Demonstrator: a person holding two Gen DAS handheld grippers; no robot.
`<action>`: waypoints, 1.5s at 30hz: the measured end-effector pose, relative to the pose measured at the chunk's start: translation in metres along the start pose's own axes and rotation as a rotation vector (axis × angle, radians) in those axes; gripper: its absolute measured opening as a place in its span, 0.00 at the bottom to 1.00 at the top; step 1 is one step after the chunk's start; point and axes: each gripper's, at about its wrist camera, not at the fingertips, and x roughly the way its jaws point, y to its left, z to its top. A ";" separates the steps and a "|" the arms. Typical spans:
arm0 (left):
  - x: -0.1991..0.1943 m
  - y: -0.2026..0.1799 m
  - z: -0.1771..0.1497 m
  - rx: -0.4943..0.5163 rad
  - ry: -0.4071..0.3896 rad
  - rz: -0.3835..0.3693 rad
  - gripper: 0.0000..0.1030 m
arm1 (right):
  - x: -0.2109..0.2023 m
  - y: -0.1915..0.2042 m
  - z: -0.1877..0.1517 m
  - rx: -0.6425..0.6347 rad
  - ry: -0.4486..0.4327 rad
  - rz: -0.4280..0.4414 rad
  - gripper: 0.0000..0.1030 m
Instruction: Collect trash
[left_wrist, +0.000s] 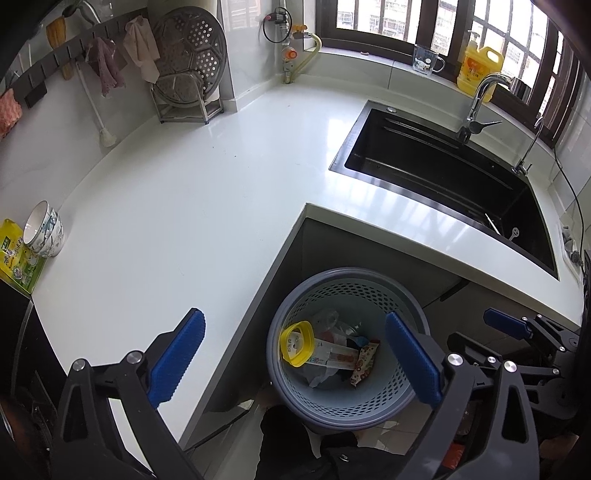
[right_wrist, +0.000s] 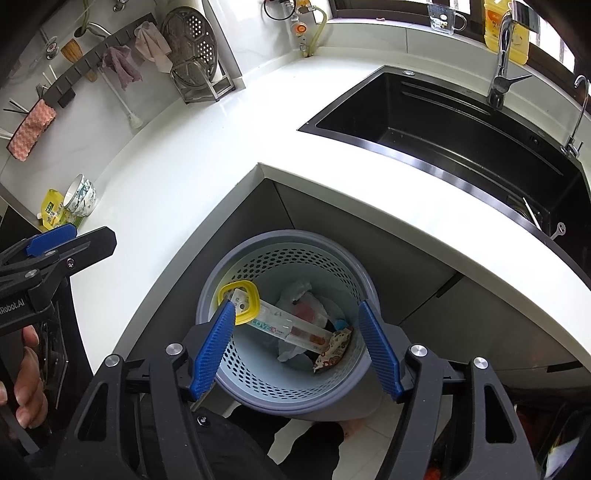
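Observation:
A grey-blue perforated bin (left_wrist: 351, 274) (right_wrist: 288, 237) stands on the floor in the inner corner of the counter. Inside lie a yellow ring lid (left_wrist: 295, 343) (right_wrist: 240, 295), a long white box (left_wrist: 332, 357) (right_wrist: 291, 326), a printed snack wrapper (left_wrist: 365, 363) (right_wrist: 334, 349) and crumpled clear plastic (left_wrist: 327, 318) (right_wrist: 299, 291). My left gripper (left_wrist: 295, 319) hangs open above the bin's left side, with its left finger over the counter, and holds nothing. My right gripper (right_wrist: 296, 306) is open over the bin's mouth, also with nothing in it.
The white L-shaped countertop (left_wrist: 192, 177) wraps round the bin. A black sink (left_wrist: 443, 173) with a faucet (left_wrist: 480, 99) lies to the right. A bowl (left_wrist: 44, 230) and a yellow packet (left_wrist: 14, 258) sit at the counter's left end. A steamer rack (left_wrist: 188, 62) stands at the back. A hand (right_wrist: 26, 376) grips the left handle.

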 end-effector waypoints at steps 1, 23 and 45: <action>0.000 0.001 0.000 -0.002 0.001 0.003 0.93 | 0.000 0.001 0.000 -0.001 0.001 0.000 0.64; -0.002 0.004 0.002 -0.016 -0.007 0.033 0.93 | 0.003 0.007 0.003 -0.024 0.001 0.001 0.64; 0.002 0.005 -0.001 -0.017 0.009 0.038 0.93 | 0.007 0.012 -0.001 -0.032 0.005 0.008 0.64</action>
